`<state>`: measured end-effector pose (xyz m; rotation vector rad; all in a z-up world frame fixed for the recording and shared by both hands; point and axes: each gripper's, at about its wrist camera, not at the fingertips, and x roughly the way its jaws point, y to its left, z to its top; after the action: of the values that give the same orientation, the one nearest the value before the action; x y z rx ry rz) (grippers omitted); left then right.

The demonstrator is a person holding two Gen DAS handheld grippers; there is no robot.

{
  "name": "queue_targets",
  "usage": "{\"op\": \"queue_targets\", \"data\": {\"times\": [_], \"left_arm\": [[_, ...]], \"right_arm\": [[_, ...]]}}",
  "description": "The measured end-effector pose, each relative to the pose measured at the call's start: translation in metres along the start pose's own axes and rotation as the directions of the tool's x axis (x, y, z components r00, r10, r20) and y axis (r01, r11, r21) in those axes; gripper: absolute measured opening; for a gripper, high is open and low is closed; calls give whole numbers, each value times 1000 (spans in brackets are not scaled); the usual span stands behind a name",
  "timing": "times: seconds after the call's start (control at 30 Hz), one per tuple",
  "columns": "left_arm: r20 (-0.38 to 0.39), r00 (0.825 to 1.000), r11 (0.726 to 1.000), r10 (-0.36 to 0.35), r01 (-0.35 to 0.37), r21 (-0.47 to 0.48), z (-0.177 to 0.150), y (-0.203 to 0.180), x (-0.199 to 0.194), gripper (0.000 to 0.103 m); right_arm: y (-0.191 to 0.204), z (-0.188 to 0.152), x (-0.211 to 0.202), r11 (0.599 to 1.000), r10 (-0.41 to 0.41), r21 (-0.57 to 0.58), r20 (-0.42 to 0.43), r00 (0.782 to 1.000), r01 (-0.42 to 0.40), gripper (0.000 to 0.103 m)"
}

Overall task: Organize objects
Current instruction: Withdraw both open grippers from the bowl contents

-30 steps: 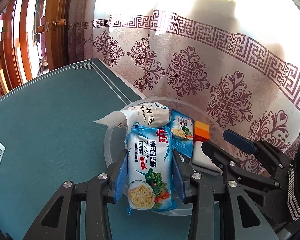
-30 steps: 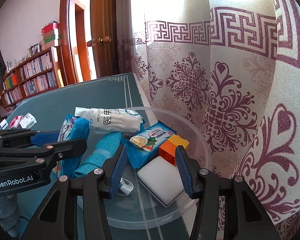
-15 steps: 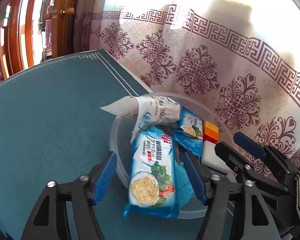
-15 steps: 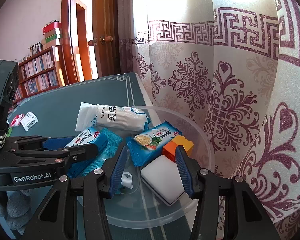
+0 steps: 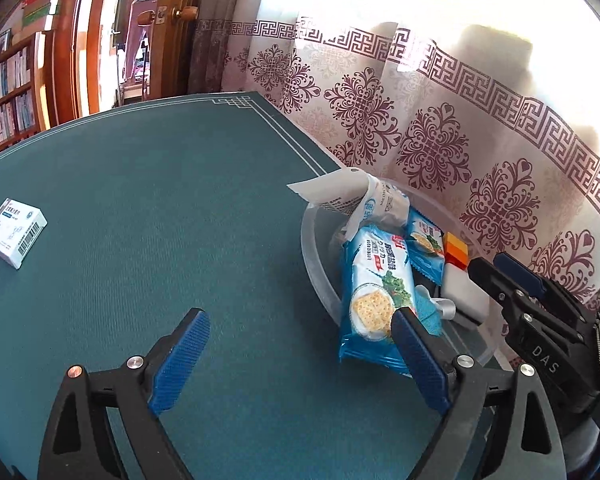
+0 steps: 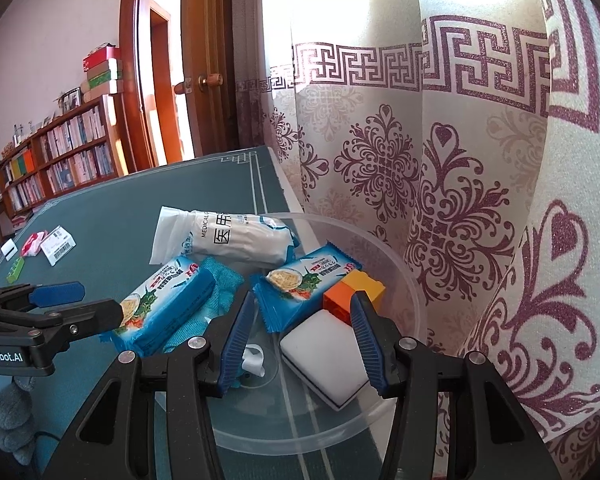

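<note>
cracker pack (image 5: 374, 292): lying in bowl (image 5: 314, 252) on a teal cloth (image 6: 220, 280), near end overhanging the rim at 6 o'clock; released.
bowl contents: second pack (image 6: 300, 284), white pouch (image 6: 236, 236) at 12, orange block (image 6: 352, 296), white sponge (image 6: 328, 352).
step: drop-off looks done; next item to fetch.
next move: likely swing left claw toward 9 o'clock, to white box (image 5: 16, 232) lying well apart on desk (image 5: 160, 220).
left claw (image 5: 300, 364): jaws wide apart, have just been opening, nothing between; right pad just beside the pack, contact unclear.
right claw (image 6: 300, 344): part open over bowl, sponge between the pads, contact unclear.
</note>
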<state>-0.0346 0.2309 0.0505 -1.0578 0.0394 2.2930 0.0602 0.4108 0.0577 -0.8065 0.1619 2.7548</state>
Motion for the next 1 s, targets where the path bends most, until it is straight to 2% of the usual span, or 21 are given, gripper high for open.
{"op": "queue_targets", "data": {"times": [0.17, 0.33, 0.63, 0.8, 1.0], "left_arm": [[10, 1000, 1000, 15, -15, -4, 2, 1, 4, 96], [47, 997, 998, 55, -57, 33, 6, -8, 9, 99], [141, 981, 982, 129, -147, 120, 9, -28, 17, 101], [141, 979, 979, 149, -166, 118, 15, -29, 25, 101], [106, 986, 985, 125, -136, 103, 15, -25, 25, 101]], "right_arm": [[3, -1, 0, 1000, 7, -12, -2, 1000, -7, 52], [2, -1, 0, 1000, 8, -8, 0, 1000, -8, 52], [0, -1, 1, 1000, 8, -5, -4, 1000, -8, 52], [1, -2, 4, 1000, 6, -8, -13, 1000, -6, 52], [2, -1, 2, 1000, 4, -3, -6, 1000, -4, 52]]}}
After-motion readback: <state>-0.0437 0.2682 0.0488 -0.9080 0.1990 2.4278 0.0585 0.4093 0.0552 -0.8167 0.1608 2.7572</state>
